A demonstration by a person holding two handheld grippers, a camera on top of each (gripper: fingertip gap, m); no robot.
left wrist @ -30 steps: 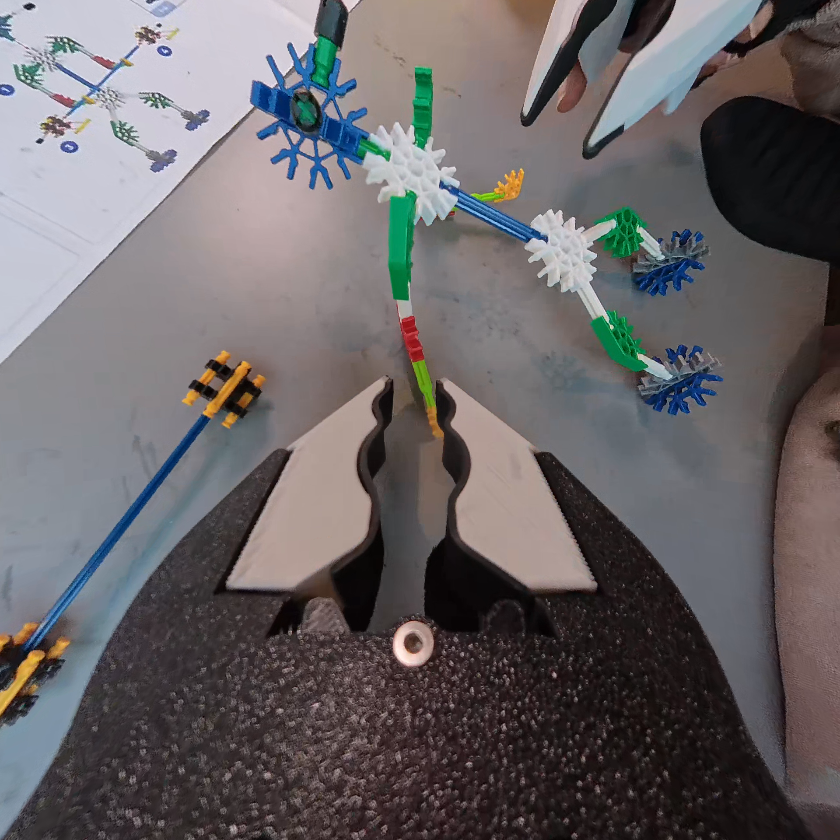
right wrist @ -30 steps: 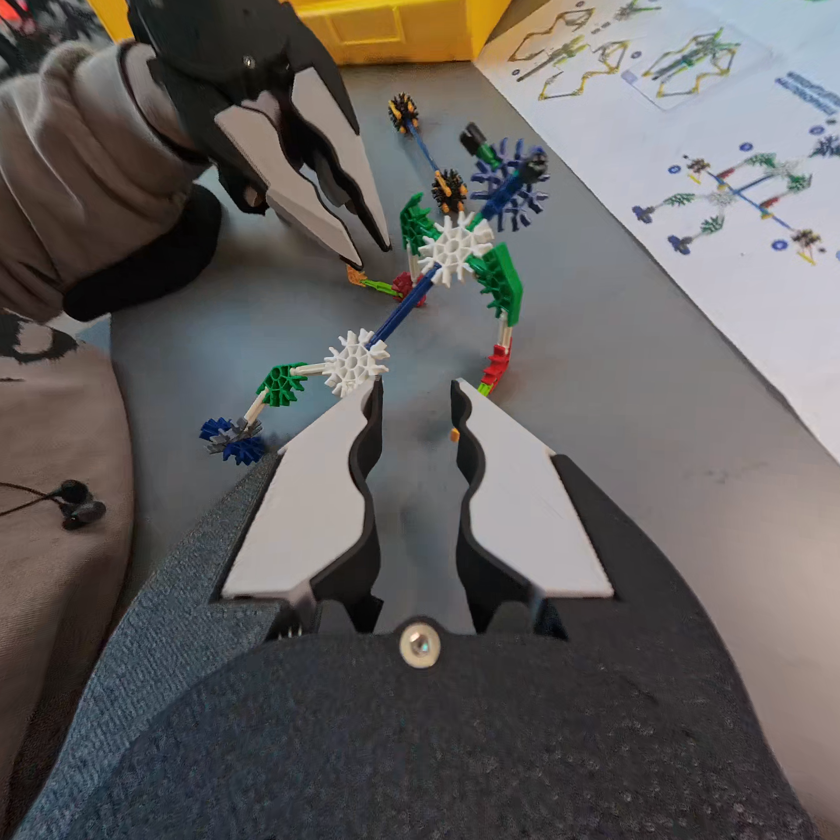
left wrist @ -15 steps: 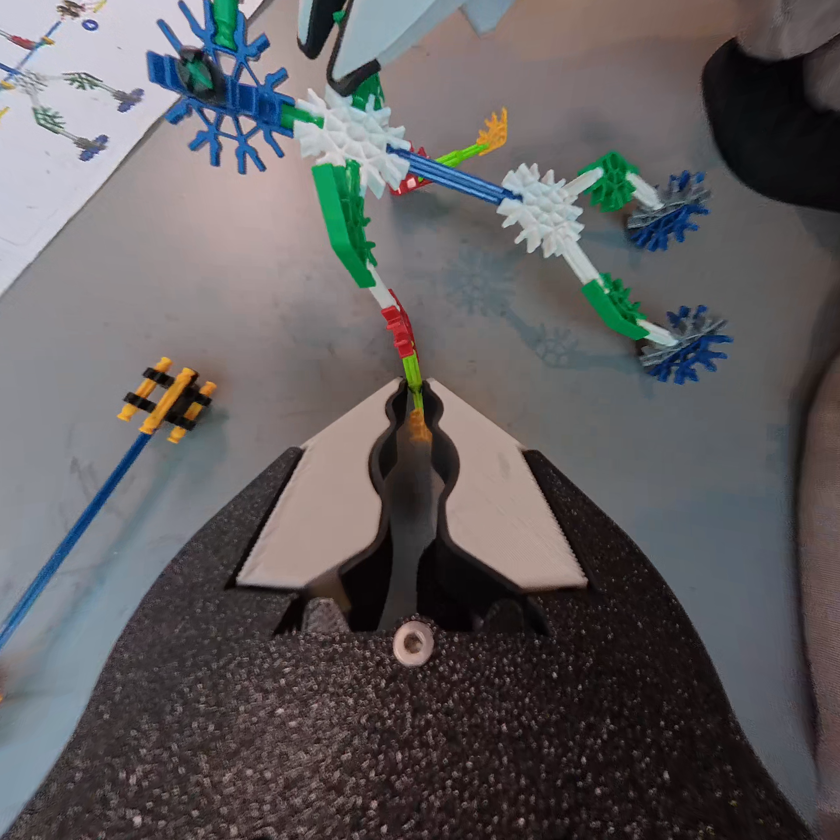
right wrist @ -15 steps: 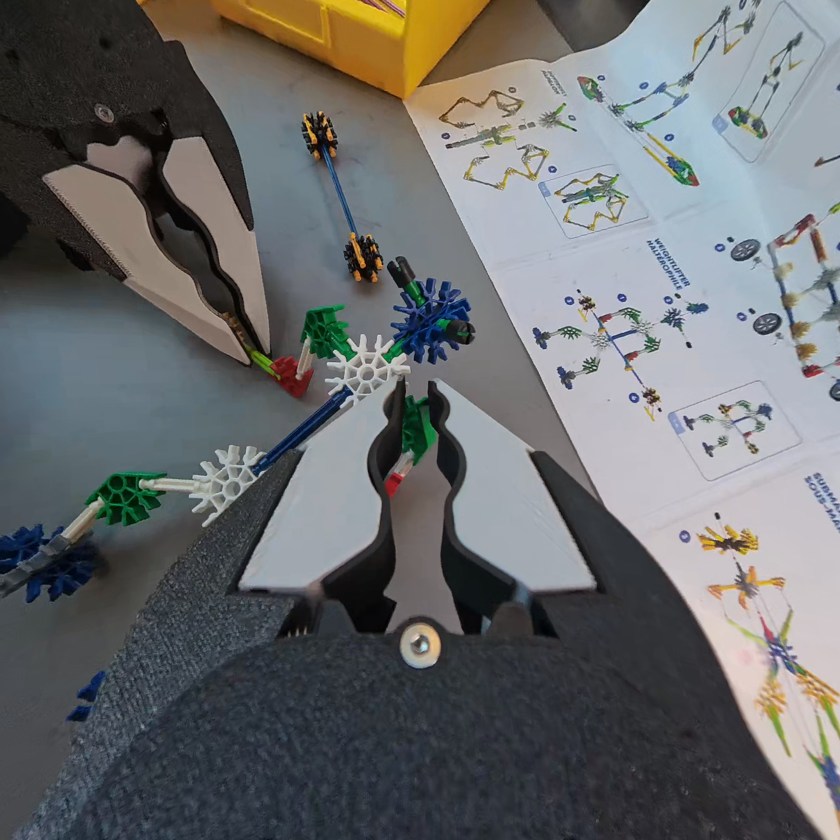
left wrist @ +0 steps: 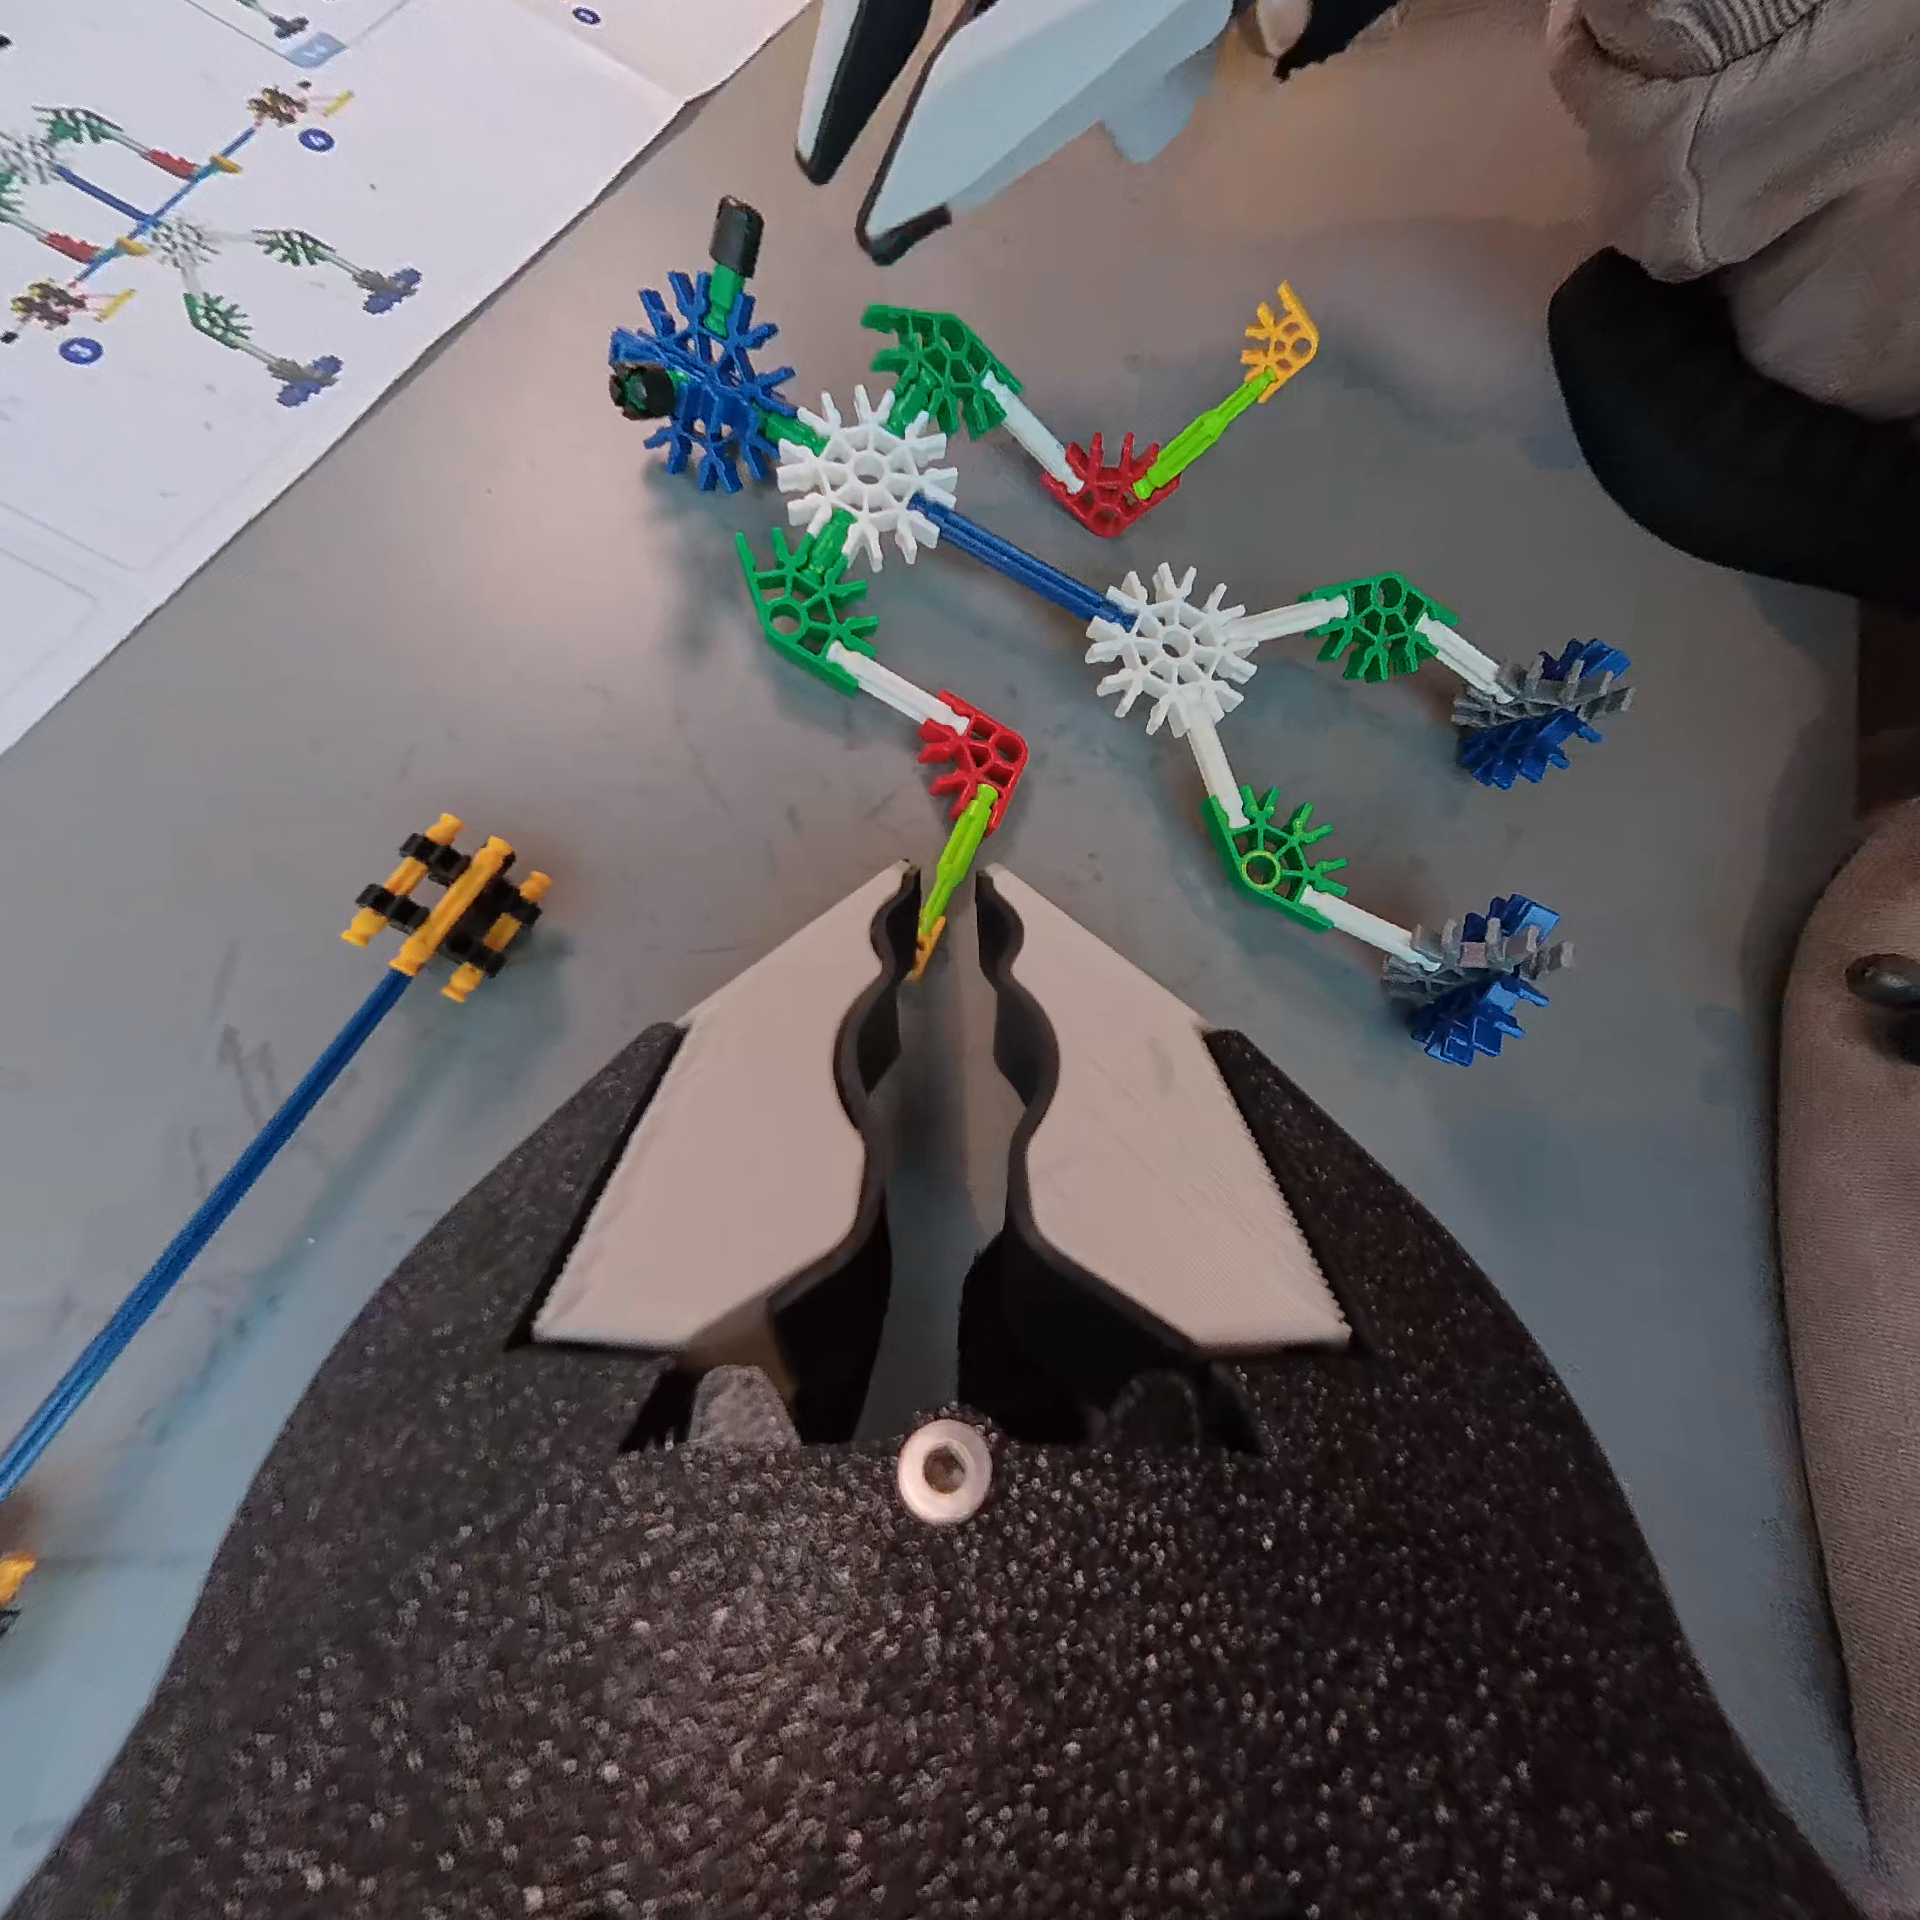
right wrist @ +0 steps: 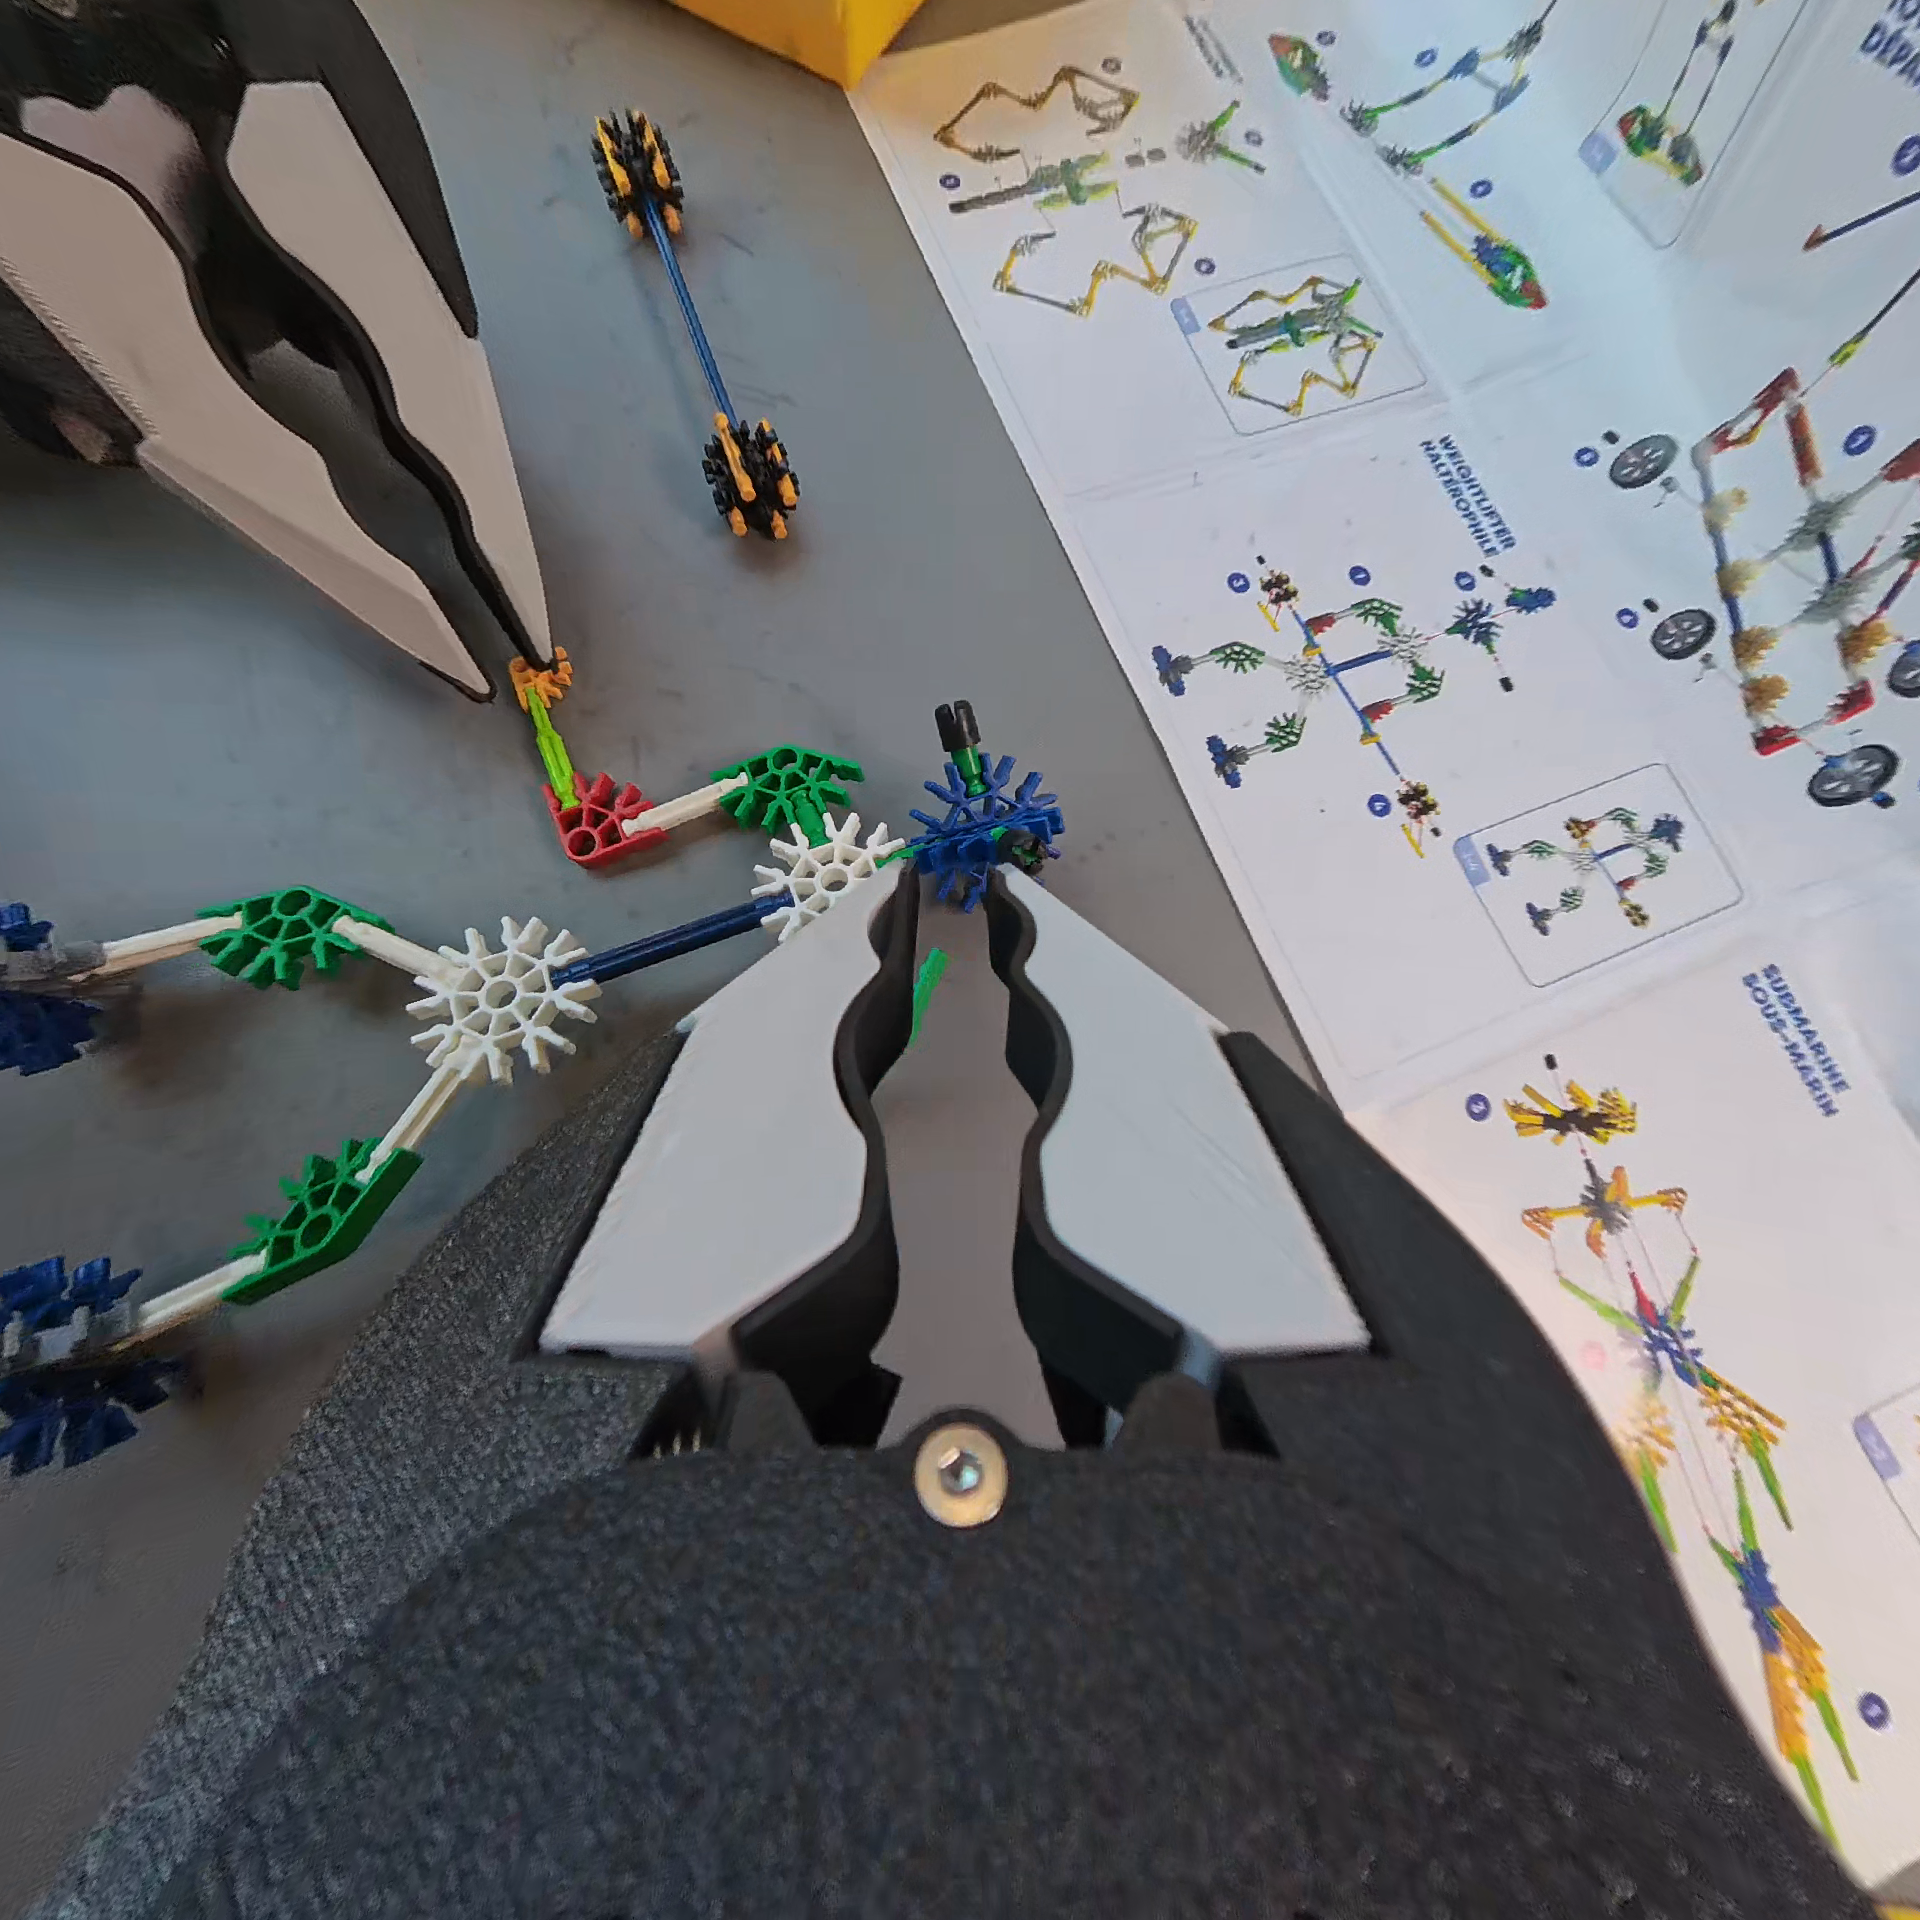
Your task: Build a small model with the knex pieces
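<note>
Lying flat on grey counter (left wrist: 520,644): multicolour plastic rod-and-connector figure (left wrist: 1039,566), two white snowflake hubs joined by a dark blue rod, green/red corner connectors on white rods, blue-and-grey spiked feet.
Left gripper (left wrist: 945,883): jaws slightly apart around the figure's lime-green rod (left wrist: 961,847) with the small orange end connector (left wrist: 925,945); gap shows either side in left wrist view, contact not clear. Right wrist view puts its tips (right wrist: 520,665) right at that orange piece.
Right gripper (right wrist: 951,883): narrowly parted, nothing clamped; tips just beside the blue snowflake connector (right wrist: 982,831) carrying a black-capped green rod (right wrist: 961,732). A green part shows between the fingers.
Nearby: separate blue rod with black-and-yellow spiked ends (right wrist: 696,322), lying apart from the figure on the left gripper's side.
Paper: white printed instruction sheet (right wrist: 1455,520) beside the figure's blue-snowflake end.
Far edge: yellow plastic box corner (right wrist: 821,31).
Person: beige sleeve (left wrist: 1766,156) behind the right gripper.
</note>
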